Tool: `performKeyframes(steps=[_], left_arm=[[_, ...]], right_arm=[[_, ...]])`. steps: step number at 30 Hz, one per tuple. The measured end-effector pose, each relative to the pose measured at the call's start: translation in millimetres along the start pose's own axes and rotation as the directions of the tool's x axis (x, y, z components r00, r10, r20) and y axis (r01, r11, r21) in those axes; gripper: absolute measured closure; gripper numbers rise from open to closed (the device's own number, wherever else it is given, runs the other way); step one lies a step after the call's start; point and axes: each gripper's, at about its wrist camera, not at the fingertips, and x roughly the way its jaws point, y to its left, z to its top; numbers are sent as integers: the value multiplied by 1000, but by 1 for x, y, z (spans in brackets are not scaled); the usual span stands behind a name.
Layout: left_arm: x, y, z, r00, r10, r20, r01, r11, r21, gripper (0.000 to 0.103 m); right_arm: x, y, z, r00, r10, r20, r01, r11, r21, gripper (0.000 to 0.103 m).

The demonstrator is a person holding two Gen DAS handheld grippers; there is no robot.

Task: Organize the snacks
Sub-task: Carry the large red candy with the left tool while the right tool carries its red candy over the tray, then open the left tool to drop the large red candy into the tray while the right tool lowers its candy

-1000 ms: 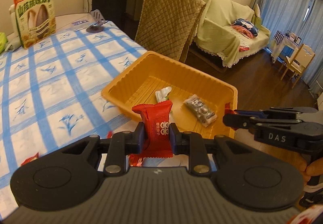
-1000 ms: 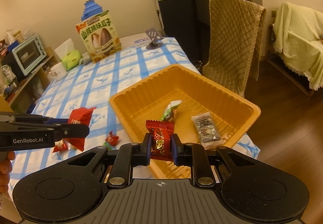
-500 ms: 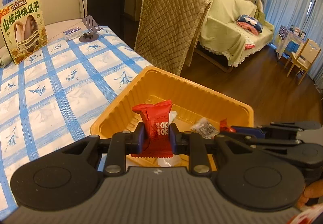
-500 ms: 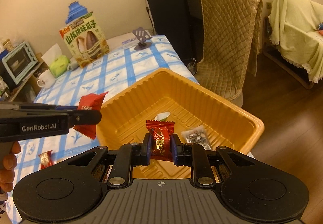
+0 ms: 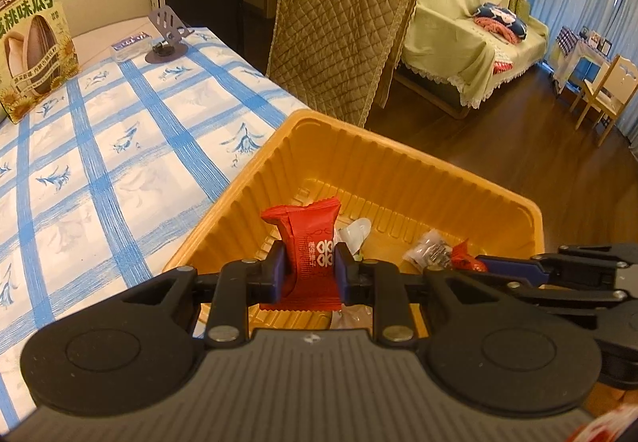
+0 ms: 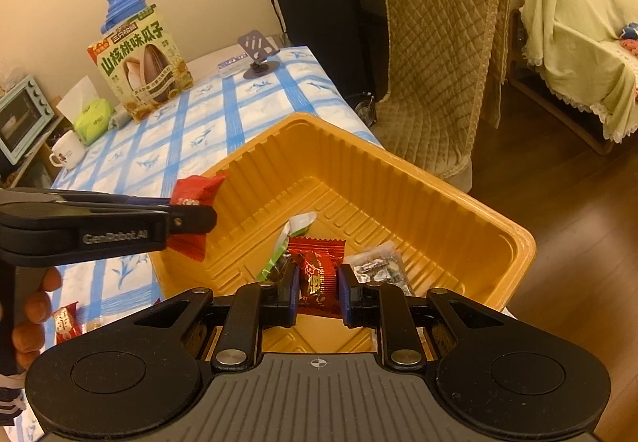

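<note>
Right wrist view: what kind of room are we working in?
Most likely a home living-dining room: a table with a blue-checked cloth, a draped sofa and a small toaster oven are in view.

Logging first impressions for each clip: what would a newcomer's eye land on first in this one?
The big orange tray at the table's near corner, with a few wrapped snacks already lying inside. Over it, the left gripper holds a bright red snack packet upright in its jaws, and the right gripper clamps a darker red candy. Behind, a large sunflower-seed bag stands on the blue-checked tablecloth.
</note>
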Motion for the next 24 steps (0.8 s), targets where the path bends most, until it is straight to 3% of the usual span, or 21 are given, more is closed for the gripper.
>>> performKeyframes(steps=[11,13,24], left_arm=[[20,4,-4,998,6,-58,-5,1000,20,77],[19,5,-5,998,5,-58,-4,1000,18,73],[0,13,-6,999,-13,-30,13,1000,17,73]], right_arm=[[2,-3,-3,1000,-15,-9,15,1000,25,82],[1,-3,-4,1000,-17,-7,17,999,28,82],[-3,-5,0,1000,-20,6,20,999,38,82]])
